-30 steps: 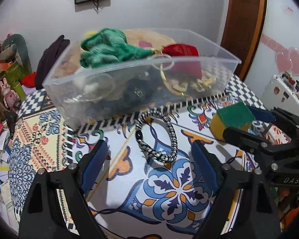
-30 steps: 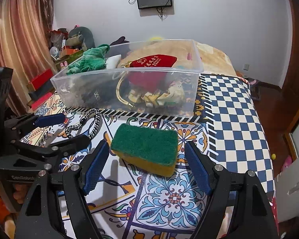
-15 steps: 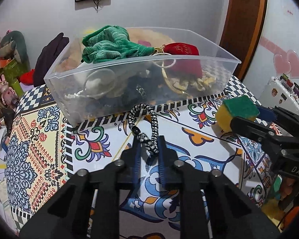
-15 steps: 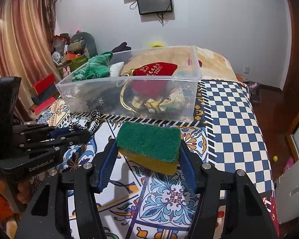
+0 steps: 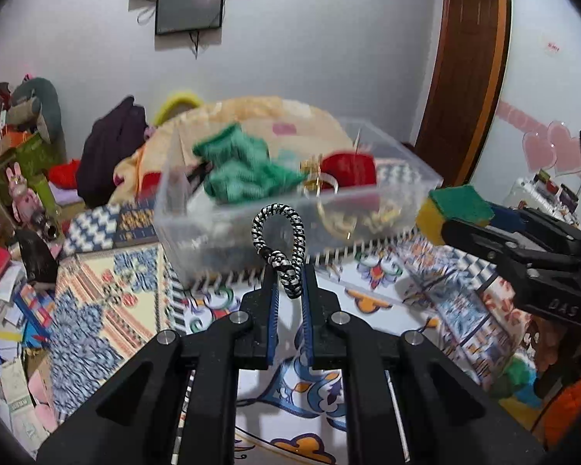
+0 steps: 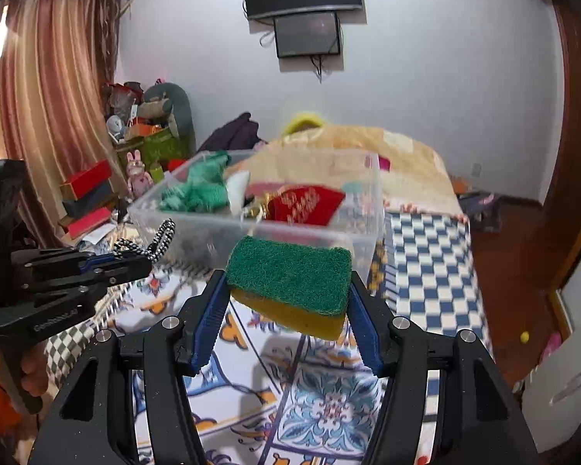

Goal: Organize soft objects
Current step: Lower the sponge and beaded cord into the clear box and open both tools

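Left wrist view, current holdings: your left tool (image 5: 290, 290) is clamped narrow on the black-and-white braided cord loop (image 5: 281, 232), which stands up clear of the patterned table (image 5: 135, 302). Right wrist view: your right tool (image 6: 286, 302) has just been closing and now pinches the green-and-yellow sponge (image 6: 290, 283) at both ends, lifted off the table, its shadow on the cloth beneath.

Destination: clear plastic bin (image 6: 352, 240), standing on the table just beyond both tools. Contents already inside: green knitted cloth (image 5: 240, 170), red pouch (image 6: 306, 205), gold ring-shaped items, further dark pieces too blurred to name.

Progress, by judgement: several soft items are stowed; the cord and the sponge are picked up but not yet over the rim. Both hang in front of the bin's near wall, at about the height of its rim.

Remaining: carry each over the rim, open up, and drop. No other loose soft item shows on the table.
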